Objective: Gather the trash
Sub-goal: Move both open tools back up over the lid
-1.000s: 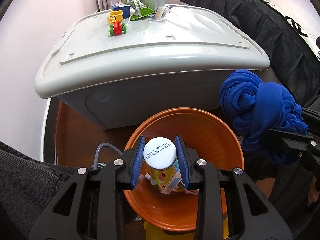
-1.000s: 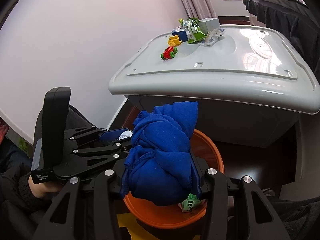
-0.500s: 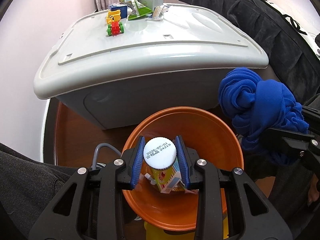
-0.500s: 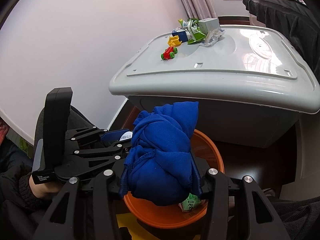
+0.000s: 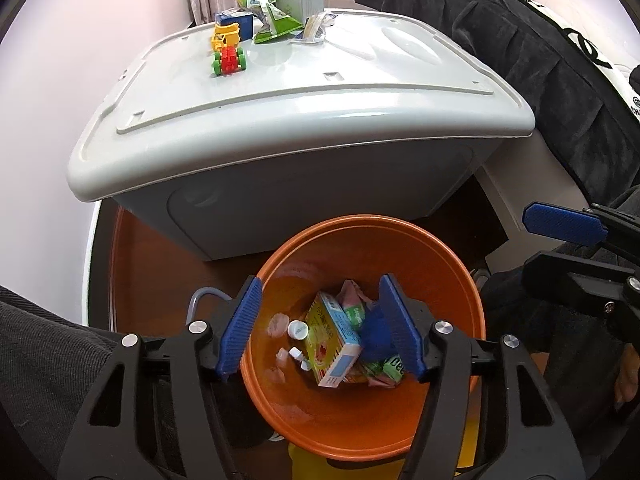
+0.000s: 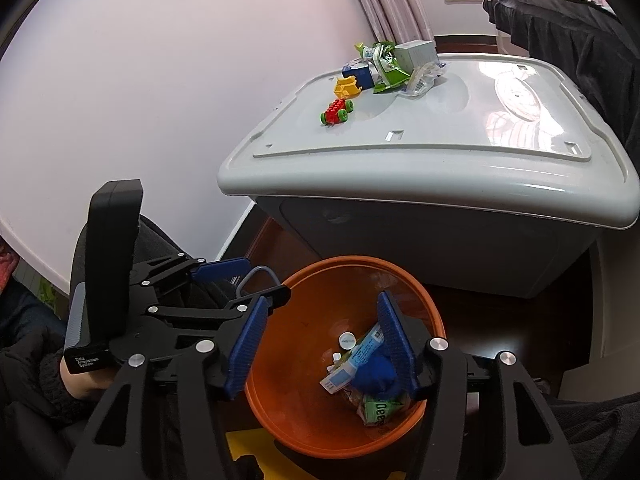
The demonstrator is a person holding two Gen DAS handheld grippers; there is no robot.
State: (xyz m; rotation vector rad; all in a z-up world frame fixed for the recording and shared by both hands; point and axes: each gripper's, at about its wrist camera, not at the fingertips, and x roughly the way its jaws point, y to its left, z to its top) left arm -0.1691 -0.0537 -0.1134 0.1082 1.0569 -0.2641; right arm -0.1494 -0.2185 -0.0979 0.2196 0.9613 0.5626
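Pale wall stands behind the big grey storage box (image 5: 280, 128), smooth hard plastic. On its far lid lie crinkly green wrappers (image 5: 276, 20), well beyond both claws. Below the box sits the round orange bin (image 5: 452, 264). The left gripper (image 5: 320, 328) and right gripper (image 6: 320, 344) hang over it, opening, holding nothing.

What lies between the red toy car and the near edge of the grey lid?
Nothing: both wrist views show bare lid between the red toy car and its near edge.
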